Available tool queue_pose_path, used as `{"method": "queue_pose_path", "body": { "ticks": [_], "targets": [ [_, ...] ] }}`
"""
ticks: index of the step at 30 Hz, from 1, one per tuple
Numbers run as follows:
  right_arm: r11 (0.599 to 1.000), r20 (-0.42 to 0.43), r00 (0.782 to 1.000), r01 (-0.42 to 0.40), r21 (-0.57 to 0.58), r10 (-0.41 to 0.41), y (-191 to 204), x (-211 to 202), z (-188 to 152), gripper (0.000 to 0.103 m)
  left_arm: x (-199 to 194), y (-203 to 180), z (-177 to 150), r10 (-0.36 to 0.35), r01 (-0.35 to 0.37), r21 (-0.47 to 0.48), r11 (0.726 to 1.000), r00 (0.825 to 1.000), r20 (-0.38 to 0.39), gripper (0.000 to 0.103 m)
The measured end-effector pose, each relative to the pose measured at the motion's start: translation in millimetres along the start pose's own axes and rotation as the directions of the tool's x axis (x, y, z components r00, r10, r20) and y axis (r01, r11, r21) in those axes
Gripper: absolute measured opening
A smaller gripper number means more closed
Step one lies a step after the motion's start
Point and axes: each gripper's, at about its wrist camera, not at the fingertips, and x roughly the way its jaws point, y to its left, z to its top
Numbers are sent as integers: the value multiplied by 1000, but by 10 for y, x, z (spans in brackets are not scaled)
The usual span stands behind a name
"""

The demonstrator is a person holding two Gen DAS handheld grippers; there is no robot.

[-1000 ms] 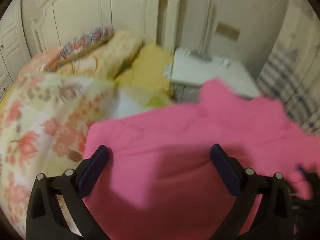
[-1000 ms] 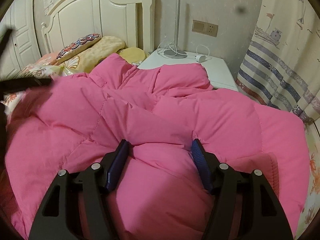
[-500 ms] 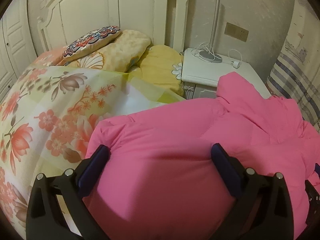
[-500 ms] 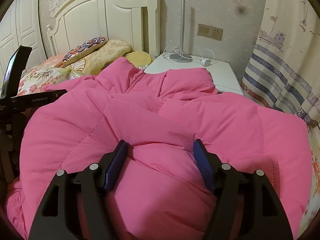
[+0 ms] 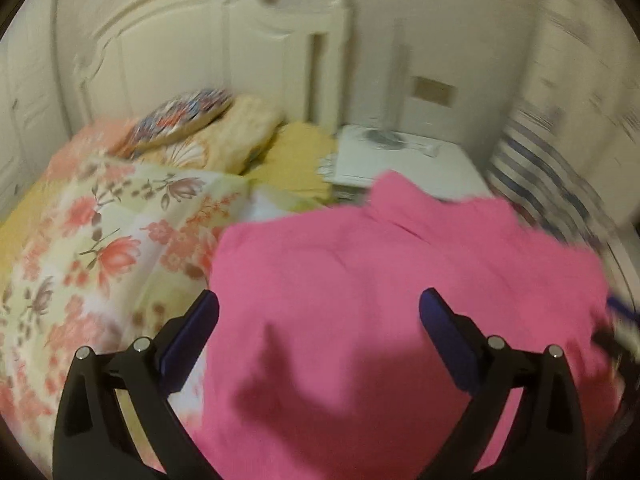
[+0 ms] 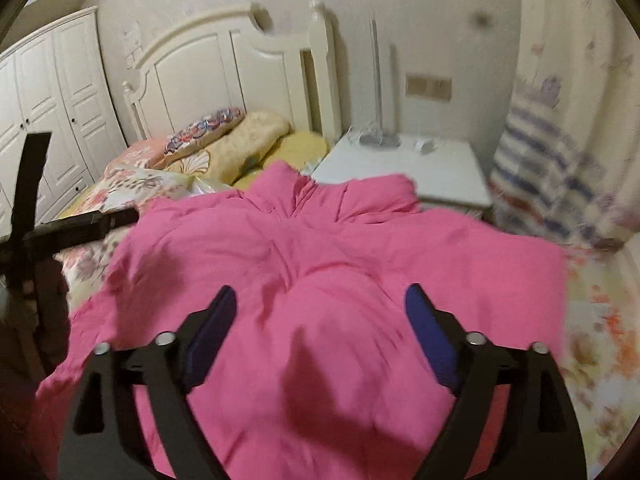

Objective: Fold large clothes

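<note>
Since the earlier frames both claws have drawn back from the pink jacket, and the right claw has just been opening: its blue pads, which pinched a puffed ridge of the quilting, now stand wide with the fabric lying loose between them, untouched. The left claw is likewise spread wide, holding nothing, its two black arms ending in flat dark-blue pads above the jacket's near edge.

One pink jacket lies folded on the bed. It is padded and quilted, soft and puffy, with stitched seams that gather into creases near its middle; its collar end points toward the headboard. In the left wrist view the jacket appears as a broad smooth pink slab, blurred, with shadows of the claw fingers across it.

Beneath and to the left of it spreads a floral quilt, pale yellow-green cloth printed with coral flowers. Farther on, against the headboard, I count three cushions: a patterned one in blue and red, a beige one with a shell motif, and a plain yellow one.

Beyond the bed's far right corner stands a single white nightstand, flat-topped and square, carrying a slim lamp base. A striped curtain hangs at the right. The carved white headboard closes the far end.
</note>
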Motion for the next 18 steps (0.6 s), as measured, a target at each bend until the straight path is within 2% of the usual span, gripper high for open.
{"method": "queue_pose_path", "body": {
  "ticks": [2,4,6,7,10,12,14,15,18],
  "targets": [
    [998,-2,999,40,-38,-40,12,-153,-196,87,-167,-209,-279,-18,17,88,996,1000,8,101],
    [992,-71,991,110,-69,-115,2,-21,-380,87,-121,-462,-544,-3,6,167,986,1000,-19,101],
    [986,-180,971,145,-80,-158,-52,280,-568,88,119,-669,-728,70,-51,242,969,995,-69,101],
    [986,-189,969,147,-84,-160,-64,386,-654,90,249,-738,-809,113,-87,280,956,991,-77,101],
    [981,-206,961,171,-94,-187,2,388,-618,90,292,-654,-813,96,-67,241,968,989,-110,101],
    [986,-217,963,148,-73,-160,42,232,-556,89,183,-500,-770,78,-55,173,983,988,-130,101],
    [993,-177,977,110,-41,-116,39,-44,-535,90,-98,-336,-803,67,-54,131,990,993,-95,100],
    [996,-141,986,83,-34,-87,41,-258,-560,90,-285,-247,-867,41,-32,111,993,996,-82,100],
    [997,-114,992,51,-51,-57,21,-694,-749,90,-772,-86,-1173,-10,17,108,994,997,-71,101]
  ]
}}
